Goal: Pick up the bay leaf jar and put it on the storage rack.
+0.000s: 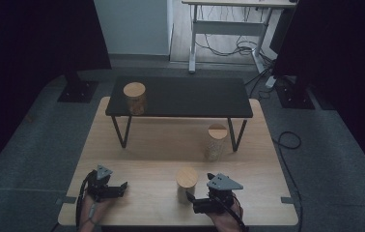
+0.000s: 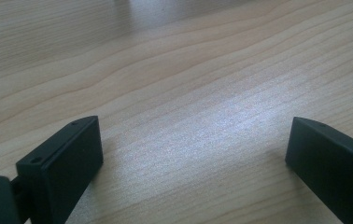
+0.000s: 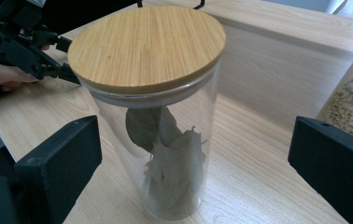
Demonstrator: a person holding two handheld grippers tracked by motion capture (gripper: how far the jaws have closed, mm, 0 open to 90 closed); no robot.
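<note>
One jar [image 3: 158,116] of leaves stands upright near the table's [image 1: 142,159] front edge, between the right gripper's [image 3: 193,163] wide-spread jaws, untouched. Its base is cut off below. The left gripper [image 2: 193,154] gapes wide over bare wood. A jar of seeds [image 3: 352,105] is half cropped.

Two black grippers are seen, the left gripper [image 1: 122,186] and the right gripper [image 1: 189,198], each topped by a grey three-cornered plate with small dark holes. A black cable is trailed from each. The jaws are formed as flat, matte black blocks, a small screw hole being marked near each top edge. A brass-coloured ring is seen at the base.
</note>
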